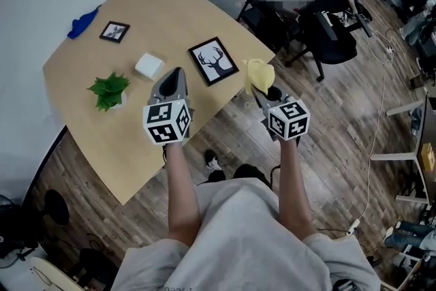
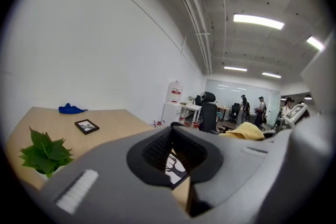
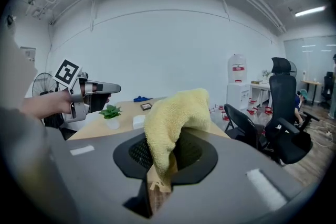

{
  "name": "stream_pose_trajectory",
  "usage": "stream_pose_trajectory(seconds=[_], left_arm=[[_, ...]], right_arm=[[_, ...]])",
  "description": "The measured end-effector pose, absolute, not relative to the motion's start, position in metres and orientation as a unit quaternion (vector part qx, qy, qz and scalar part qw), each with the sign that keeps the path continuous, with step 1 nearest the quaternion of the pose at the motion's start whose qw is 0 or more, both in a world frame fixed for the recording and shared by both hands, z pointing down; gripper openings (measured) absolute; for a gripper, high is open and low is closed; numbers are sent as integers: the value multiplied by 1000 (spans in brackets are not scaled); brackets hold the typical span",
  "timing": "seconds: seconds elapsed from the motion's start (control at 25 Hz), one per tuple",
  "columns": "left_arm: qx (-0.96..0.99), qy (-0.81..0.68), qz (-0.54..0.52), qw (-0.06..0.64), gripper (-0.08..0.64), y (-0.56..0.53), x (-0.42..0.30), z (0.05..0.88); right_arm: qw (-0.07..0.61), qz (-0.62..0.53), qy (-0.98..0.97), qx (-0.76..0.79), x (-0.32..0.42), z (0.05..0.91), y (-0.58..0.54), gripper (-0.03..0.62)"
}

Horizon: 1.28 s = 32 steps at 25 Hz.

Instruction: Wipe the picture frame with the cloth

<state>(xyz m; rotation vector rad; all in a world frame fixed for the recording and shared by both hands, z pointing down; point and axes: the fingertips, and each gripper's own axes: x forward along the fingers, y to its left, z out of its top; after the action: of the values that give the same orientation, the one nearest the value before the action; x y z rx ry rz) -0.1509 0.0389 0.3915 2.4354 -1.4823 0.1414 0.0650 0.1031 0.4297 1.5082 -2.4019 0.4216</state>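
Hovering short of the picture frame (image 1: 213, 61), your right gripper (image 1: 259, 89) clamps the cloth (image 1: 259, 71); left gripper (image 1: 176, 73) closed, empty; wiping not started.

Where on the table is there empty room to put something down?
Free: the far end of the table, between the small picture frame and the deer picture frame, and the near corner this side of the potted plant. Crowded: around the white block, mid-table.
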Motion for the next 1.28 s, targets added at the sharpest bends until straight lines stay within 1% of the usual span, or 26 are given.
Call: stream_pose_trajectory(seconds=[0.16,0.52,0.68,0.88,1.04,1.28], left_arm=[[847,-511,46,141,52,35,-166,391],[839,-520,53,154,52,33,-196,406],[840,-520,49,145,52,32,-199,399],[843,-517,63,134,52,31,-201,397],[843,-516,87,125,52,24,-204,405],[838,-524,90,123,52,-3,-199,404]], right_arm=[[135,145,-824,531,61,423,87,51],[150,139,-841,502,18,418,57,51],[161,120,-856,477,-5,410,40,51],[143,127,-864,466,-25,407,20,51],[153,123,-876,441,-46,418,5,51],[155,124,-881,430,-43,425,-26,51]])
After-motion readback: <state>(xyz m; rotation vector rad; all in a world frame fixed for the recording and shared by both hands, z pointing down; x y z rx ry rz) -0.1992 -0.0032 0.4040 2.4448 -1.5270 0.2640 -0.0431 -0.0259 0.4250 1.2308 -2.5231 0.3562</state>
